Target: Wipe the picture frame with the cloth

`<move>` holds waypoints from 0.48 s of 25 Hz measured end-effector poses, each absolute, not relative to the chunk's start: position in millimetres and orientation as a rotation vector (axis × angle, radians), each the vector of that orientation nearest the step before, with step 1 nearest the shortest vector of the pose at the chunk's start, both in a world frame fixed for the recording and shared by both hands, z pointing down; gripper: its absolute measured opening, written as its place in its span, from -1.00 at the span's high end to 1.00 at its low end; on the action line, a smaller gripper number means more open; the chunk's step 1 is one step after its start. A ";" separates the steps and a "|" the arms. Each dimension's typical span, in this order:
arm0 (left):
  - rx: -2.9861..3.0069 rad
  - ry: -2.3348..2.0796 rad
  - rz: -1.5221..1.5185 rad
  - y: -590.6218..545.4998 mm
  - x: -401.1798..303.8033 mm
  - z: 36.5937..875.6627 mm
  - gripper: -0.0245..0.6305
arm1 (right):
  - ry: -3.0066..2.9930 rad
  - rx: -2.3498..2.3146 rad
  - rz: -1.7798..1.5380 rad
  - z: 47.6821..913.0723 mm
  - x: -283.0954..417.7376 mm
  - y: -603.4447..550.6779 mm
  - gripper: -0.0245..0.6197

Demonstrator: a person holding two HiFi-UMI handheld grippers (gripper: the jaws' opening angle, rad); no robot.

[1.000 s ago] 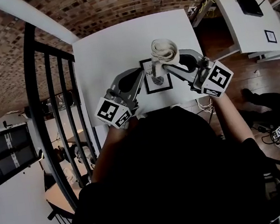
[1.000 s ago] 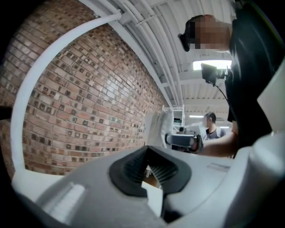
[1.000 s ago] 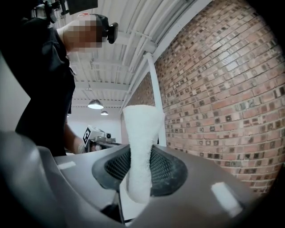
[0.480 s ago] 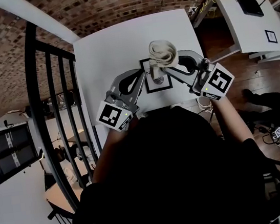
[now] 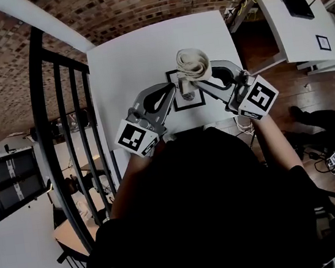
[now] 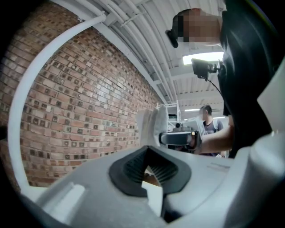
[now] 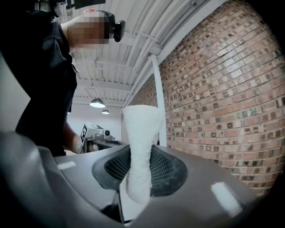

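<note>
A white table (image 5: 138, 60) stretches away ahead of both grippers. One thing lies flat on it, close to its near edge: a black picture frame (image 5: 187, 99) with a white mount. The left gripper (image 5: 172, 94) has its tip at the frame's left side. The right gripper (image 5: 192, 82), clamped on a cloth (image 5: 193, 62), is over the frame's upper right part.

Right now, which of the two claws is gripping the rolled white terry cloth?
The right claw: the rolled white terry cloth stands pinched between its jaws. The left claw carries no cloth; it closes at the edge of the black picture frame.
</note>
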State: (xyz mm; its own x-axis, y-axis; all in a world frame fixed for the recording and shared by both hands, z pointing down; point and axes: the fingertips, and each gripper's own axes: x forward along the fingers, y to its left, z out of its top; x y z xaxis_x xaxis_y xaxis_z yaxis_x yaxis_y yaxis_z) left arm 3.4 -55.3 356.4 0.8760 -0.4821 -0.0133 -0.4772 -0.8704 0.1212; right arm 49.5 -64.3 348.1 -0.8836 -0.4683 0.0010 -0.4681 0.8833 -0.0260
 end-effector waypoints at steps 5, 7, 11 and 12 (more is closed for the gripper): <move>2.965 -0.760 -0.015 -53.0 9.4 358.8 0.93 | 3.050 -0.751 -0.053 353.8 49.9 -64.0 0.59; 2.971 -0.762 -0.004 -52.1 10.4 360.0 0.93 | 3.062 -0.748 -0.043 356.3 47.7 -64.4 0.59; 2.968 -0.753 -0.005 -51.3 10.4 362.1 0.93 | 3.080 -0.747 -0.037 360.1 41.9 -63.8 0.59; 2.968 -0.750 -0.005 -51.1 10.3 362.5 0.93 | 3.081 -0.745 -0.039 360.6 40.4 -63.4 0.59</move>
